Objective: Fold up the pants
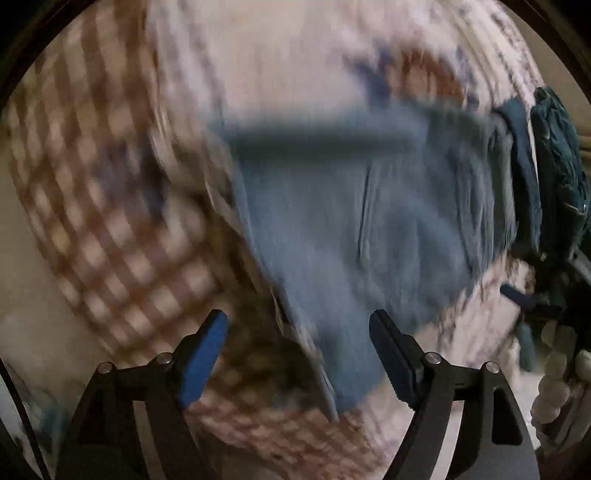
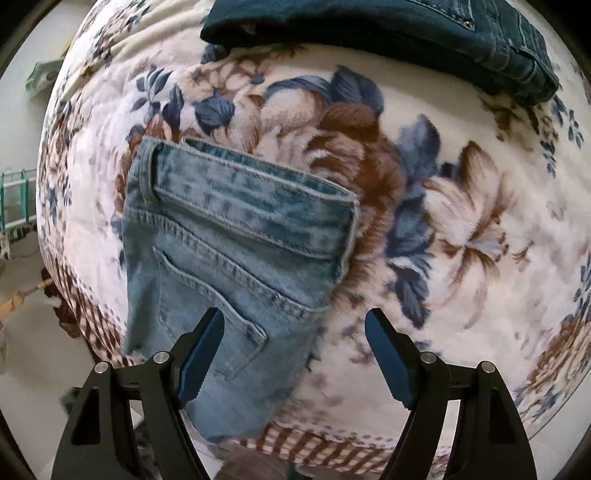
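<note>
Your right claw (image 2: pixel 293 354) is wide open and holds nothing; the light blue denim pants (image 2: pixel 229 258), already folded to a thick bundle, lie just ahead and to its left on the floral fleece blanket (image 2: pixel 461 206). Their long axis runs from near the left finger away toward the waistband. Your left claw (image 1: pixel 299 354) is also open and empty, above the same pants, though this view is blurred. A dark teal folded garment (image 2: pixel 369 26) lies well apart, at the far edge.

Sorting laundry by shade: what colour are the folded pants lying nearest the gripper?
Light blue denim pants, clearest in the right wrist view.
</note>
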### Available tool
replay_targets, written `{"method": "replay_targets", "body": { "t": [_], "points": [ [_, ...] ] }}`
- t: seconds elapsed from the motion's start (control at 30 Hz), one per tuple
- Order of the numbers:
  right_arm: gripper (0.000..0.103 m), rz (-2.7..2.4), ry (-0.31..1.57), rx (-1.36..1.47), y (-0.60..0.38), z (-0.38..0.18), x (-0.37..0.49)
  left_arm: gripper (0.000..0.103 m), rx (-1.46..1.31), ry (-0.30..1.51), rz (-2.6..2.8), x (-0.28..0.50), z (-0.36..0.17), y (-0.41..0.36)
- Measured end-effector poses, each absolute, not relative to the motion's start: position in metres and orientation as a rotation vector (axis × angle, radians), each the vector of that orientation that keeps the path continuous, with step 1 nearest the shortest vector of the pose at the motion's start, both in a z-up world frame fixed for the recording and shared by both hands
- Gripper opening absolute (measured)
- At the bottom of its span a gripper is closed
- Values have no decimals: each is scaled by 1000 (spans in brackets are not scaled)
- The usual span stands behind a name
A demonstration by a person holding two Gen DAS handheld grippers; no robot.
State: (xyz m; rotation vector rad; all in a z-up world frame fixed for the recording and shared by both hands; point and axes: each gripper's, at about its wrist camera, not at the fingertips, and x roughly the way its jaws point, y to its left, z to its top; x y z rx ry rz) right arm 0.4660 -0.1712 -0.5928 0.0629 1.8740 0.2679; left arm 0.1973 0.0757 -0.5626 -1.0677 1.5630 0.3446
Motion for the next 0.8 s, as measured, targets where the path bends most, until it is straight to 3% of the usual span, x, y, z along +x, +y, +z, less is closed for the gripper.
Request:
{"method": "replay_targets", "body": {
  "t": [0.3, 0.67, 0.73, 0.8],
  "points": [
    [81, 305, 1922, 4, -173, -611, 465, 78, -1450, 1534, 373, 156, -618, 34],
    [81, 359, 1963, 262, -176, -670, 481, 78, -1440, 1425, 497, 167, -609, 14],
    [80, 370, 1959, 285, -175, -676, 482, 72, -1394, 1418, 492, 169, -601, 10],
    [65, 387, 1941, 319, -172, -678, 482, 46, -1329, 1428, 474, 179, -598, 1]
  ]
}}
